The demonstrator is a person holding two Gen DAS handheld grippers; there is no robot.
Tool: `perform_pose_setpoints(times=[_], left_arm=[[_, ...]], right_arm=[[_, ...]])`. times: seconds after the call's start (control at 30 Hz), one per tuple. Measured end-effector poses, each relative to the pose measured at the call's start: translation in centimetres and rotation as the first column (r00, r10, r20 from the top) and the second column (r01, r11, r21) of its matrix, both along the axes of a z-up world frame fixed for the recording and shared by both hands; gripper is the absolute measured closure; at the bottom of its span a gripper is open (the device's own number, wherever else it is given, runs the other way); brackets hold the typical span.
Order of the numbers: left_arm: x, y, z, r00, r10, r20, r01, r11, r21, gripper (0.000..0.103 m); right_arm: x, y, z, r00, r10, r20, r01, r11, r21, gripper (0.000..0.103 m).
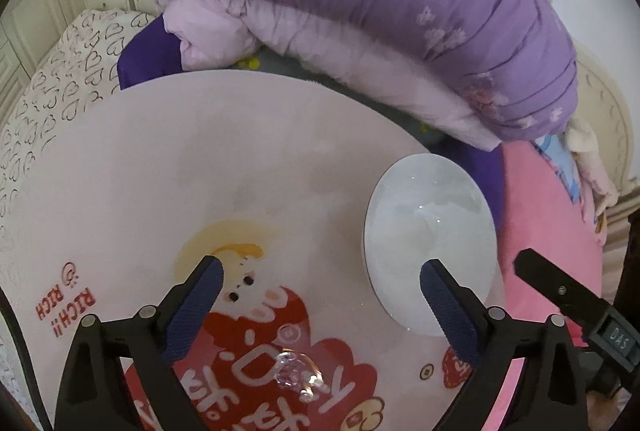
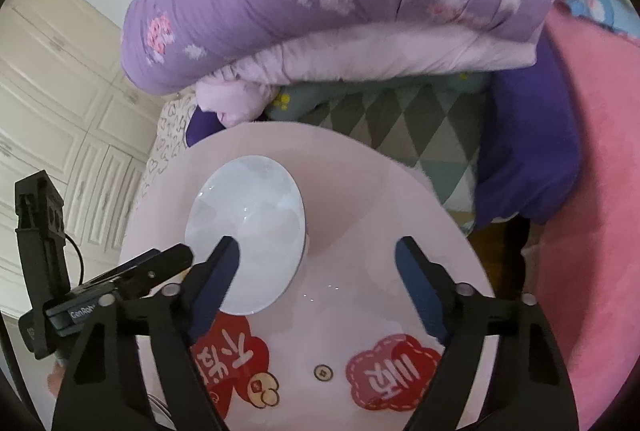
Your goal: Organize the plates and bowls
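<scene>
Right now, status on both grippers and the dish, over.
Left gripper and right gripper open, empty, above the round table. One white plate on it, untouched. Small clear trinket near the left gripper; nothing blocking the plate.

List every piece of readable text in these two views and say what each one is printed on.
"RICH!! RICH": red print on the round table.
"DAS": right gripper's body.
"GenRob", cut off: left gripper's body.
Red cloud stickers on the table: non-Latin characters, upside down, not legible to me.

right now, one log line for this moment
left gripper open, empty | right gripper open, empty | plate on table, untouched
</scene>
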State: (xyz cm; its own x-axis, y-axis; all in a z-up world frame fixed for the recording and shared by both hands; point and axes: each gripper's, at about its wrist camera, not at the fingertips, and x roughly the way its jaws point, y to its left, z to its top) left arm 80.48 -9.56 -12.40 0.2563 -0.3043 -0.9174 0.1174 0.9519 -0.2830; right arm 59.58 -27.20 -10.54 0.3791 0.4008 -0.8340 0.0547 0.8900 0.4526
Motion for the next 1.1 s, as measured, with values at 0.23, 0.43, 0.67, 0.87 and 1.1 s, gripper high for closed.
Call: perform_pose_setpoints(times=[0.23,0.43,0.67,0.87,1.1], left_arm=[[1.6,-1.5,-2.1,0.999,-0.007,-0.036,0.006,1.000,-0.029,0.024],[2.2,-1.9,-3.9,0.994,-0.016,-0.106,0.004,0.993,-0.119,0.080],[2.8,-1.9,-5.0,0.993,0.004,-0.117,-0.023,0.987,-0.162,0.096],[1.8,-2.0,-4.6,0.994,0.004,-0.108,-0.020,0.989,-0.149,0.096],[-0.7,-1.1,-3.1,0.996,-0.015,-0.087,0.002,0.990,-0.141,0.096]], right_arm=[[0.9,0.9,-1.1,0.999,0.018,-0.029,-0.017,1.000,0.024,0.043],[1.3,1.9,-1.6,0.998,0.044,-0.041,-0.042,0.998,0.042,0.074],[0.8,2.0,-1.8,0.998,0.015,-0.054,-0.014,1.000,0.019,0.096],[-0.2,2.4,-1.3,0.999,0.017,-0.050,-0.017,1.000,0.000,0.095],[-2.0,3.1,-0.1,0.999,0.027,-0.031,-0.028,0.999,-0.026,0.095]])
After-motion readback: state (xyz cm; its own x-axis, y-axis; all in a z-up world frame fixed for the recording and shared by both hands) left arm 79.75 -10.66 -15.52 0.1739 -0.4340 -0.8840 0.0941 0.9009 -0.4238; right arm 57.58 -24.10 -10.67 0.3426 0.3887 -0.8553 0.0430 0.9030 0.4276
